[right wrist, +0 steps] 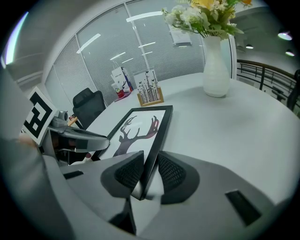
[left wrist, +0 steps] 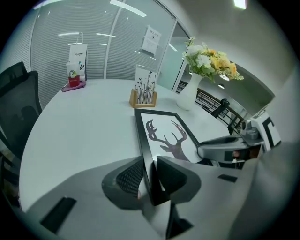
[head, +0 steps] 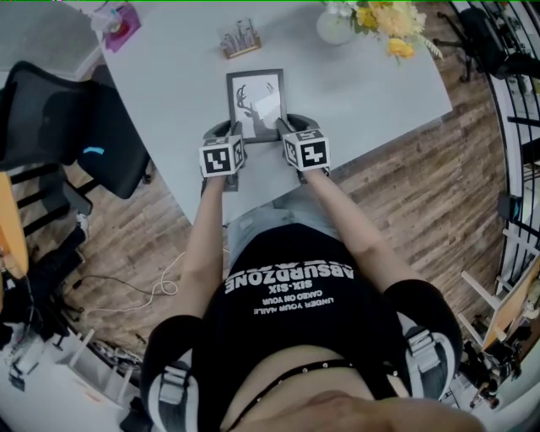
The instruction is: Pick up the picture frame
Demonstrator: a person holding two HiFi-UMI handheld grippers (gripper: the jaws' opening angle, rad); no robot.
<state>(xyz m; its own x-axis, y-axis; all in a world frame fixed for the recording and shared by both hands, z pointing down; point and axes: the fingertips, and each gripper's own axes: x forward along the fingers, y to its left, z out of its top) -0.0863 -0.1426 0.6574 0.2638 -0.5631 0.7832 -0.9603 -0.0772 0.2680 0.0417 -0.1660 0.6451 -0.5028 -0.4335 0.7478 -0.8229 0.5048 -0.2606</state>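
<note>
A white bench (head: 371, 84) stands on a wood-plank floor (head: 422, 194); a black office chair (head: 93, 135) sits just left of the bench; past the bench's far edge runs a glass wall (left wrist: 93, 42) with slatted blinds, a paper sheet (left wrist: 151, 40) stuck to it; a ceiling light (left wrist: 240, 3) glows above the bench; a dark railing (right wrist: 265, 77) runs beyond the bench's right side; a pale cable (head: 166, 289) lies on the floor near its front edge.

bright, even o/head light; ceiling strips (left wrist: 124, 8) visible in your left gripper view. glare patch on picture frame (head: 256, 103) glass. heavy fisheye w/ dark vignette at edges.
</note>
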